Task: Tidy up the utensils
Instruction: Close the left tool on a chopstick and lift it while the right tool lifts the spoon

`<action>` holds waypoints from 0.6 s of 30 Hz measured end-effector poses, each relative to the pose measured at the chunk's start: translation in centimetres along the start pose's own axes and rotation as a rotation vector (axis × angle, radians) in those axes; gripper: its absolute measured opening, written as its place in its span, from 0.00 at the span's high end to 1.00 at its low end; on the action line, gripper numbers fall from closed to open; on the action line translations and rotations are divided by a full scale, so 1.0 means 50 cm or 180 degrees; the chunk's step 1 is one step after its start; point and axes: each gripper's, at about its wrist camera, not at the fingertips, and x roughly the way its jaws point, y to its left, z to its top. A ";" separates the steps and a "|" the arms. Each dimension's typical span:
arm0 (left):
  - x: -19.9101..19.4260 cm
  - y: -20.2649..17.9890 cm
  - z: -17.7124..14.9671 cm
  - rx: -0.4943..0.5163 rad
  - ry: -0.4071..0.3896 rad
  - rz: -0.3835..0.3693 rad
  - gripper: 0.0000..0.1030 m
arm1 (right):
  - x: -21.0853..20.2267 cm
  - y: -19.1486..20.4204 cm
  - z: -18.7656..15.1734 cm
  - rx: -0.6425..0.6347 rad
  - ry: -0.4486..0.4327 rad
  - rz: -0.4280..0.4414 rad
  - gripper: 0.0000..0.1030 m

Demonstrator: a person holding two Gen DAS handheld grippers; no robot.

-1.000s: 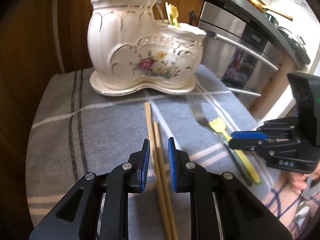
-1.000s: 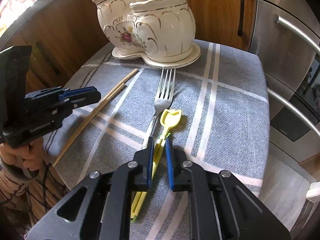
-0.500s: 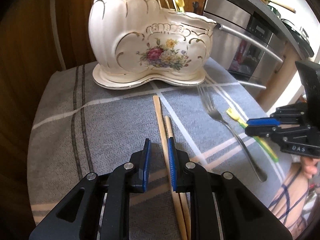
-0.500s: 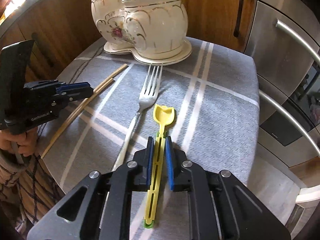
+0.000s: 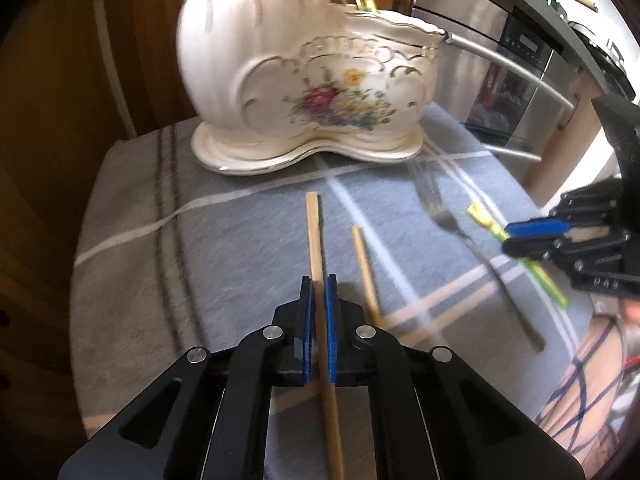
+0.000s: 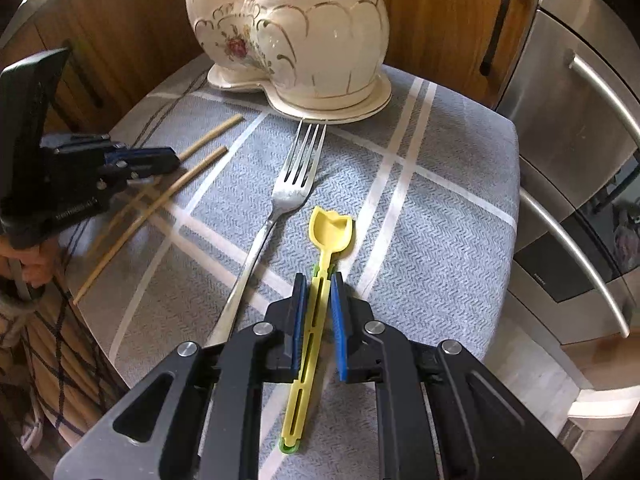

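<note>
A cream floral ceramic utensil holder (image 5: pixel 304 76) (image 6: pixel 316 40) stands at the back of the grey striped cloth, with a few utensils in it. My left gripper (image 5: pixel 317 286) is shut on one wooden chopstick (image 5: pixel 314 236) and lifts it. The second chopstick (image 5: pixel 364 264) lies beside it on the cloth. My right gripper (image 6: pixel 318 284) is shut on a yellow plastic spoon (image 6: pixel 330 228), held just above the cloth. A metal fork (image 6: pixel 288 196) lies left of the spoon. Each gripper shows in the other's view, the right (image 5: pixel 532 236) and the left (image 6: pixel 160 158).
The small table's cloth (image 6: pixel 440 208) ends close at the right and front edges. Wooden cabinets stand behind, and a steel oven with bar handles (image 6: pixel 576 184) stands at the right. The person's checked sleeve (image 6: pixel 48 344) is at the lower left.
My left gripper has closed on one chopstick and raised it, leaving the other on the cloth. My right gripper has lifted the yellow spoon and moved forward beside the fork.
</note>
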 end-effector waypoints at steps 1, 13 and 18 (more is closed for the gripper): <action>-0.003 0.007 -0.003 -0.0003 0.0014 0.0003 0.94 | 0.001 -0.001 0.002 -0.0037 0.0041 -0.0014 0.89; 0.005 0.021 0.031 0.0092 0.0556 -0.0057 0.89 | 0.021 -0.003 0.047 -0.0146 0.0672 -0.0019 0.88; 0.010 0.007 0.038 0.0203 0.0664 0.0027 0.91 | 0.027 0.002 0.069 -0.0145 0.0813 -0.0036 0.88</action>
